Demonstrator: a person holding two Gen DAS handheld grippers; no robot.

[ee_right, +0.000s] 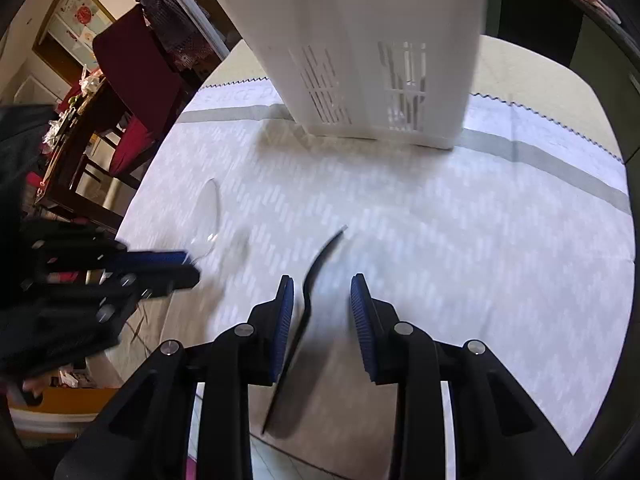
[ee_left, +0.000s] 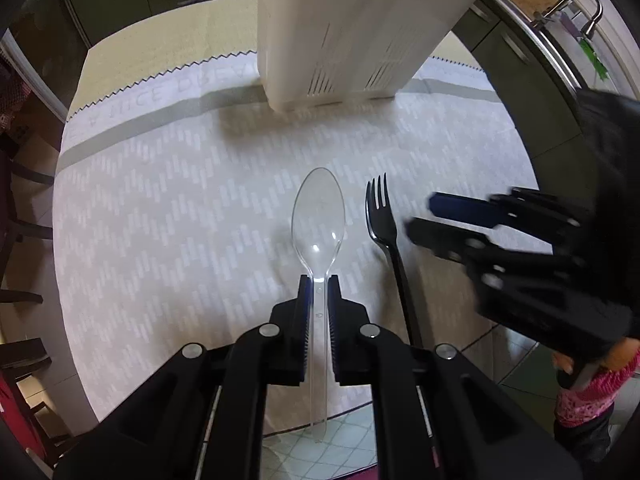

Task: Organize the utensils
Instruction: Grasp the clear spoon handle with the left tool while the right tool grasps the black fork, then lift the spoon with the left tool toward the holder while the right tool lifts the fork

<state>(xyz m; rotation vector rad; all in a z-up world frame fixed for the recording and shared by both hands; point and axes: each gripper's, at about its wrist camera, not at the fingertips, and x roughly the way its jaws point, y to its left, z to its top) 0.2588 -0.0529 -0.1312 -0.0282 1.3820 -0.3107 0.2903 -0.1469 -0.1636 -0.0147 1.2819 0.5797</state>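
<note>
My left gripper (ee_left: 319,280) is shut on the handle of a clear plastic spoon (ee_left: 318,216), whose bowl points ahead above the cloth. A black plastic fork (ee_left: 384,216) lies just right of it, its handle reaching past the table edge. In the right wrist view the fork (ee_right: 320,256) runs between the blue pads of my right gripper (ee_right: 322,280), close to the left pad with a wide gap to the other, so these jaws are open. The right gripper (ee_left: 420,214) shows blurred beside the fork. A white slotted utensil caddy (ee_left: 352,32) stands upright at the far side.
A pale patterned tablecloth (ee_left: 180,184) covers the round table; its near edge drops to a tiled floor (ee_left: 344,432). A dark chair with a red cushion (ee_right: 132,136) and a cluttered side table (ee_right: 76,120) stand to the left. A sink tap (ee_left: 580,4) is far right.
</note>
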